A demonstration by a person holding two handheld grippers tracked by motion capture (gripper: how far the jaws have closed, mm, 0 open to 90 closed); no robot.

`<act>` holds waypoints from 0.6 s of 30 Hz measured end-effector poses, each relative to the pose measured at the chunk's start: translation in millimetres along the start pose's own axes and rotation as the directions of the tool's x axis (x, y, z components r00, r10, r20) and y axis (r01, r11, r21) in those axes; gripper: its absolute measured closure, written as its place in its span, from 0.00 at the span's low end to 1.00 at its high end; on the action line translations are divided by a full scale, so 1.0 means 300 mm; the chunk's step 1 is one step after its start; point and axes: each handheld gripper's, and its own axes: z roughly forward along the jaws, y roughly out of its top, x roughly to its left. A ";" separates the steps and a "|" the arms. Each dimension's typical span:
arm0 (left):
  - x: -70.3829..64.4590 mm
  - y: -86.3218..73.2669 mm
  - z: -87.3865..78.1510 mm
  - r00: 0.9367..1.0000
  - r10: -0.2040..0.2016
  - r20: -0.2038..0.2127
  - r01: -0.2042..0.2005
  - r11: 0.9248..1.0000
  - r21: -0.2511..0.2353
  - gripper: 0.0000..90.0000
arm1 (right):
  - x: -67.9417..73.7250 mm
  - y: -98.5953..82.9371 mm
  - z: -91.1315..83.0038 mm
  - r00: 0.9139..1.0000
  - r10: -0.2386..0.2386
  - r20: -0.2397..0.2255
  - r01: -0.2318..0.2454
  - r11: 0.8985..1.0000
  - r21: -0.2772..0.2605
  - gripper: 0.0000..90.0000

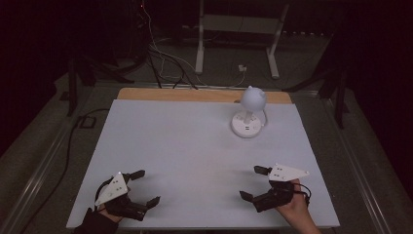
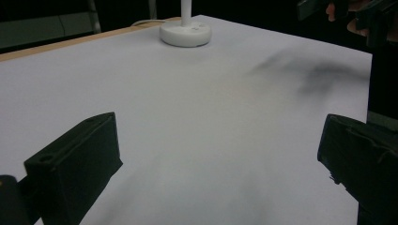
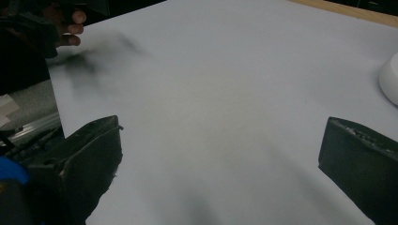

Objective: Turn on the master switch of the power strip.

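Observation:
A small white lamp (image 1: pixel 250 111) with a round base and a globe head stands at the far right of the white table sheet (image 1: pixel 185 146). Its base (image 2: pixel 185 33) also shows at the top of the left gripper view, and an edge of the base (image 3: pixel 389 77) at the right of the right gripper view. My left gripper (image 1: pixel 145 186) rests near the front left corner, jaws wide apart and empty. My right gripper (image 1: pixel 254 183) sits near the front right, open too, with nothing between its jaws. Both are far from the lamp.
A wooden strip (image 1: pixel 195 94) runs along the table's far edge. Behind it cables (image 1: pixel 160 58) lie on the floor beside a white frame stand (image 1: pixel 238 29). Metal rails (image 1: pixel 44 161) flank the table. The surroundings are dark.

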 end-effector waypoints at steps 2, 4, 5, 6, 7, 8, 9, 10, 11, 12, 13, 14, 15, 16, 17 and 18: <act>0.000 0.000 0.000 1.000 0.001 -0.001 -0.001 1.000 0.000 0.00 | -0.005 0.012 0.000 1.000 0.000 -0.002 0.000 1.000 -0.009 0.00; 0.000 0.000 0.000 1.000 0.000 0.000 0.000 1.000 0.000 0.00 | -0.009 0.020 -0.002 1.000 -0.001 -0.001 0.001 1.000 -0.016 0.00; 0.000 0.000 0.000 1.000 0.000 0.000 0.000 1.000 0.000 0.00 | -0.012 0.024 -0.003 1.000 -0.001 -0.001 0.001 1.000 -0.017 0.00; 0.000 0.000 -0.001 1.000 -0.001 0.001 0.001 1.000 0.000 0.00 | -0.012 0.024 -0.003 1.000 -0.001 -0.001 0.001 1.000 -0.017 0.00; 0.000 0.000 -0.001 1.000 -0.001 0.001 0.001 1.000 0.000 0.00 | -0.017 0.030 -0.006 1.000 -0.001 0.004 0.001 1.000 -0.022 0.00; 0.000 0.000 -0.001 1.000 0.001 0.000 -0.001 1.000 0.000 0.00 | -0.017 0.030 -0.006 1.000 -0.001 0.004 0.001 1.000 -0.022 0.00; 0.000 0.000 -0.001 1.000 0.001 0.001 -0.001 1.000 -0.001 0.00 | -0.025 0.036 -0.010 1.000 0.004 0.007 -0.003 1.000 -0.028 0.00; 0.000 0.000 -0.001 1.000 0.001 0.002 -0.001 1.000 -0.001 0.00 | -0.028 0.039 -0.012 1.000 0.004 0.009 -0.004 1.000 -0.030 0.00; 0.000 0.000 -0.001 1.000 0.001 0.002 -0.001 1.000 -0.001 0.00 | -0.031 0.042 -0.014 1.000 0.003 0.013 -0.003 0.999 -0.032 0.00; 0.000 0.000 -0.001 1.000 0.001 0.002 -0.001 1.000 -0.001 0.00 | -0.031 0.042 -0.014 1.000 0.003 0.013 -0.003 0.999 -0.032 0.00; 0.000 0.000 -0.001 1.000 0.001 0.002 -0.001 1.000 -0.001 0.00 | -0.035 0.046 -0.016 1.000 0.004 0.014 -0.004 0.999 -0.035 0.00; 0.000 0.000 -0.001 1.000 0.001 0.002 -0.001 1.000 -0.001 0.00 | -0.043 0.053 -0.021 1.000 0.004 0.016 -0.003 0.999 -0.039 0.00; 0.000 0.001 -0.002 1.000 0.002 0.002 -0.002 1.000 -0.001 0.00 | -0.043 0.053 -0.021 1.000 0.004 0.016 -0.003 0.999 -0.039 0.00; 0.000 0.001 -0.002 1.000 0.002 0.002 -0.002 1.000 -0.002 0.00 | -0.051 0.062 -0.025 1.000 0.005 0.020 -0.004 0.999 -0.045 0.00; 0.000 0.001 -0.002 1.000 0.002 0.002 -0.002 1.000 -0.002 0.00 | -0.055 0.066 -0.028 1.000 0.007 0.021 -0.006 0.999 -0.047 0.00; 0.000 0.001 -0.002 1.000 0.002 0.002 -0.002 1.000 -0.002 0.00 | -0.058 0.070 -0.030 1.000 0.007 0.024 -0.006 0.999 -0.050 0.00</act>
